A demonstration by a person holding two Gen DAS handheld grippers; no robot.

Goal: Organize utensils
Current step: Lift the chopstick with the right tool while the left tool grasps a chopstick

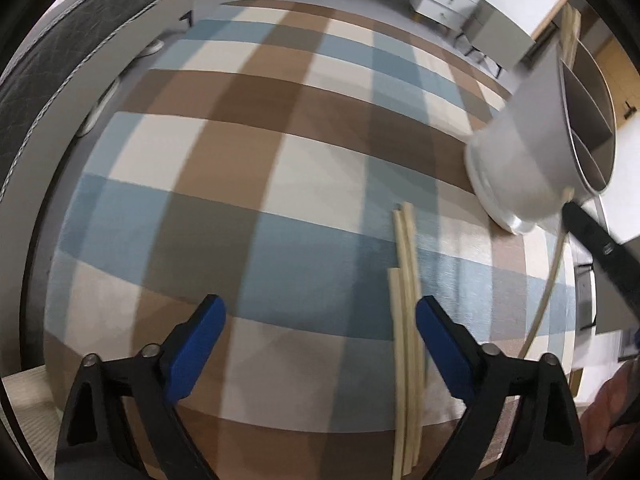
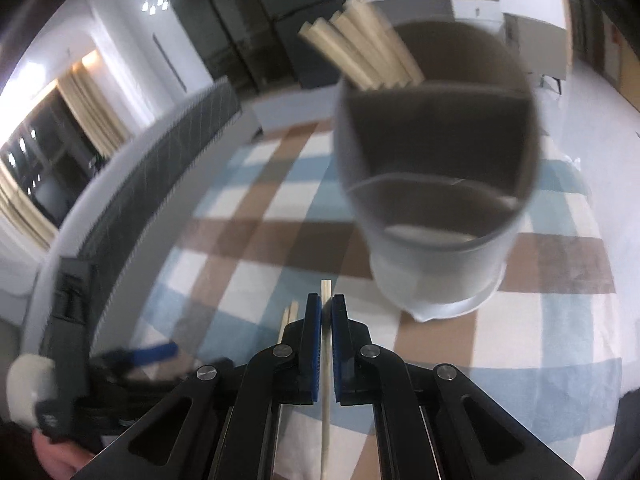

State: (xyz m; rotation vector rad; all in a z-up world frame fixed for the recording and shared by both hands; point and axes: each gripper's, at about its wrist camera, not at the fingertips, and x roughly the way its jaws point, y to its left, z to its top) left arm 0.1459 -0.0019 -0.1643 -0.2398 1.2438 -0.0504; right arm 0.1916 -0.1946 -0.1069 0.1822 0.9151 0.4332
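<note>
two grippers work over a checked tablecloth (image 1: 248,168) of blue, brown and cream squares. left gripper (image 1: 320,324): jaws wide apart, blue pads hanging above the cloth with nothing pressed between them; three loose chopsticks (image 1: 406,280) lie side by side on the cloth, running under the inner edge of its right-hand pad. right gripper (image 2: 326,312): jaws together, clamped on a single chopstick (image 2: 326,364) whose tip pokes out just past the pads, its shaft running back between the fingers toward the camera. utensil holder (image 2: 436,200): a pale round container with inner dividers, standing on the cloth ahead of the right gripper; a bundle of chopsticks (image 2: 360,52) already leans out of its far compartment. in the left wrist view the same holder sits at the right edge, with the right gripper's black finger and its held chopstick just below it. a person's hand (image 1: 612,412) shows at the lower right of that view. motion blur softens the holder's nearer compartments.
</note>
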